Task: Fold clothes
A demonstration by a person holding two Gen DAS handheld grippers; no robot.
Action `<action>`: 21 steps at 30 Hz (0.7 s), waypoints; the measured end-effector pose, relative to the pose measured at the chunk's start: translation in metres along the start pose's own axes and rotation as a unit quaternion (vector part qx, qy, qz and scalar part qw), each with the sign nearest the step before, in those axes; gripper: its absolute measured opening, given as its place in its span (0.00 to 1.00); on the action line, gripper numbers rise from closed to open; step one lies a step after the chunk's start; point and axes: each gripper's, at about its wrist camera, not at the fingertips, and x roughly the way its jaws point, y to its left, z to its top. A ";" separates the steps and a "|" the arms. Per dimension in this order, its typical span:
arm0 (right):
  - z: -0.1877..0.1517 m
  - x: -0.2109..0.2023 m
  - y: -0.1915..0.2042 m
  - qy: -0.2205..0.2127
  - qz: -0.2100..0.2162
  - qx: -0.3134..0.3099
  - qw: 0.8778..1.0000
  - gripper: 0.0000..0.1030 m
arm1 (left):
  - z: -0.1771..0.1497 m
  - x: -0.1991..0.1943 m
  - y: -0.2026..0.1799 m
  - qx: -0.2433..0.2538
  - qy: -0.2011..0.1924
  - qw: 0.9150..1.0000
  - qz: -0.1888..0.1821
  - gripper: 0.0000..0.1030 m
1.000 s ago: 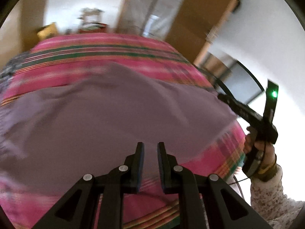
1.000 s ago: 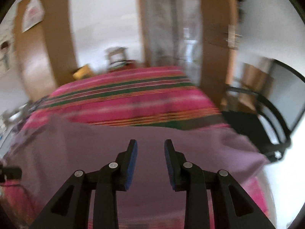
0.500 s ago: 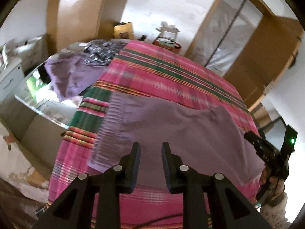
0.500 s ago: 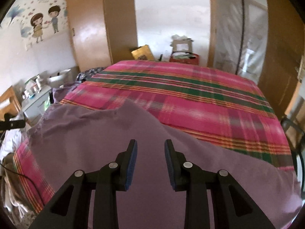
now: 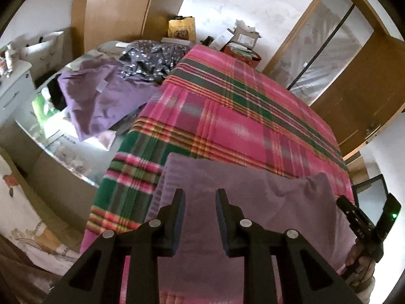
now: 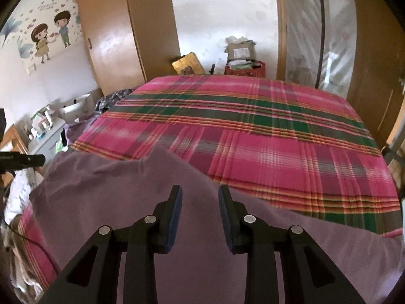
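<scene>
A purple cloth lies spread across the near end of the bed with the pink and green plaid cover. My left gripper hovers open above the cloth's left part, nothing between its fingers. In the right wrist view the same cloth fills the foreground. My right gripper is open over it, its blue pads bare. The right gripper also shows in a hand at the left view's right edge. The left gripper's black tip shows at the right view's left edge.
A heap of purple clothes and a dark dotted garment lie beside the bed's left side. A white dresser stands further left. Boxes sit beyond the bed's far end, wooden wardrobe doors to the right.
The left gripper's jaws have spread wider. Both grippers have swung across the bed, so the cloth's left edge and the clothes heap now show in the left view.
</scene>
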 end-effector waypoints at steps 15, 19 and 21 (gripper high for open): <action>0.010 0.042 0.012 0.034 0.038 -0.013 0.999 0.40 | 0.021 0.045 0.046 -0.083 0.046 0.994 -0.052 0.36; 0.011 0.047 0.011 0.040 0.037 -0.010 0.998 0.40 | 0.021 0.056 0.052 -0.106 0.071 0.989 -0.074 0.36; 0.012 0.049 0.011 0.041 0.039 -0.008 0.998 0.40 | 0.022 0.059 0.054 -0.115 0.072 0.988 -0.080 0.36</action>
